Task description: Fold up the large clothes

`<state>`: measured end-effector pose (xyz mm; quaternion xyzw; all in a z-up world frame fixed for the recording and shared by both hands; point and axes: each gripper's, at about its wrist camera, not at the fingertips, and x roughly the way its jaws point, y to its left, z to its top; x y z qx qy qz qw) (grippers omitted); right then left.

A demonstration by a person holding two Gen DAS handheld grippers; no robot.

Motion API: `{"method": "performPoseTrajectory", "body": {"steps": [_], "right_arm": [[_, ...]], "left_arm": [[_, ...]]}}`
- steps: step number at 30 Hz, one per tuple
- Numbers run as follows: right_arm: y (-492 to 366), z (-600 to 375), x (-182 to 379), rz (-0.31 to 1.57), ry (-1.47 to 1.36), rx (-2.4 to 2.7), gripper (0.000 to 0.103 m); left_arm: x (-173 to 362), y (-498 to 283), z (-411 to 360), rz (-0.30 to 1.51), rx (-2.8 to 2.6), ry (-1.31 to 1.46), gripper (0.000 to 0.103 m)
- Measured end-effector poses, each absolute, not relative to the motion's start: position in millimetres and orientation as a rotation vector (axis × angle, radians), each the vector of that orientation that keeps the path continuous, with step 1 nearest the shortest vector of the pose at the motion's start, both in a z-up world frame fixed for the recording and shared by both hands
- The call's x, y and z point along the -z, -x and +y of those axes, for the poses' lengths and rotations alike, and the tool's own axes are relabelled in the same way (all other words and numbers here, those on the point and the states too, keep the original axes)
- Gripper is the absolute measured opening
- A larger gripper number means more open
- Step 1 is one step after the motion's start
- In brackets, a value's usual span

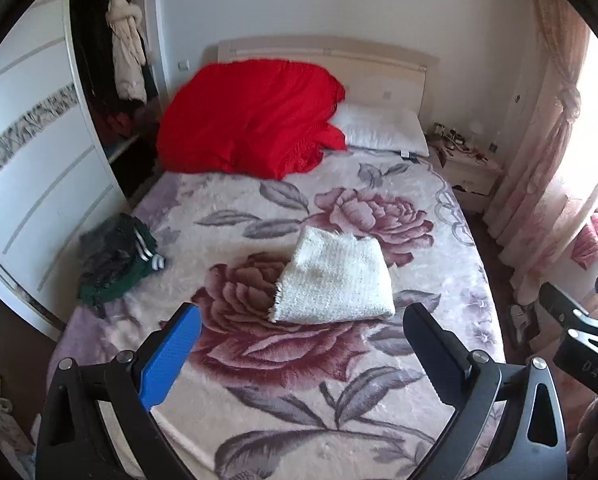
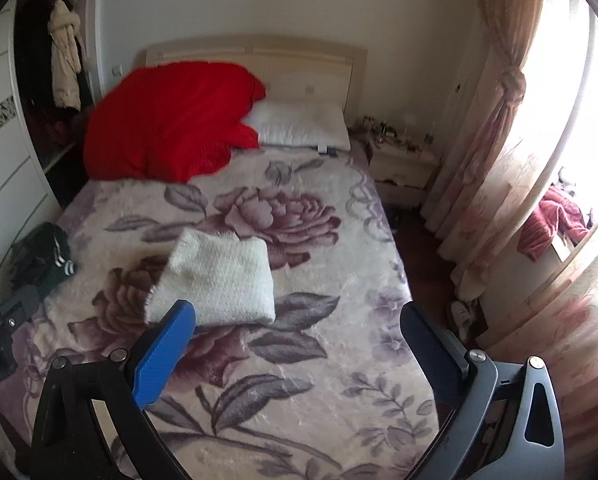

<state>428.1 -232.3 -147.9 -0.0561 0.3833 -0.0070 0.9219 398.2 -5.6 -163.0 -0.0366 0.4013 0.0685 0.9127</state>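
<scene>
Bedding fills both views: a bed [image 1: 299,380] under a floral blanket [image 1: 339,208], with a folded white garment [image 1: 335,280] lying flat near its middle, touching neither tool. At the left edge of the bed sits a crumpled heap of dark clothes [image 1: 115,264], green with striped cuffs, well apart from the white one. At the far end a red quilt [image 1: 251,116] is piled against the headboard [image 1: 379,68], with a white pillow [image 1: 383,128] just to its right.

The left hand-held gripper [image 1: 303,340] hangs over the near part of the bed, jaws spread wide with nothing between them. The right hand-held gripper [image 2: 299,336] is likewise spread and empty.

Far left, an open wardrobe [image 1: 107,92] holds a pale coat [image 1: 127,48] on a hanger beside dark garments, with red items on a lower shelf. Right of the bed stands a nightstand [image 1: 467,168], its top cluttered with small things too blurred to name. Tied-back curtains [image 2: 499,120] frame a bright window at the right.
</scene>
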Motion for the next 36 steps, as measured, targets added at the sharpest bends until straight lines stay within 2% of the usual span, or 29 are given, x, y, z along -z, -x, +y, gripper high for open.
{"method": "performPoseTrajectory", "body": {"steps": [7,16,36], "right_arm": [[-365,-242,86,0.699,0.103,-0.003,0.103],[-308,-253,39,0.630,0.096,-0.006,0.103],[-255,-267,15,0.589,0.104,-0.021,0.103]], "left_arm": [[123,-355,-20,0.751,-0.150,0.061,0.103],[101,-320,-32,0.695,-0.163,0.058,0.103],[88,-283,-46,0.635,-0.199,0.049,0.103]]}}
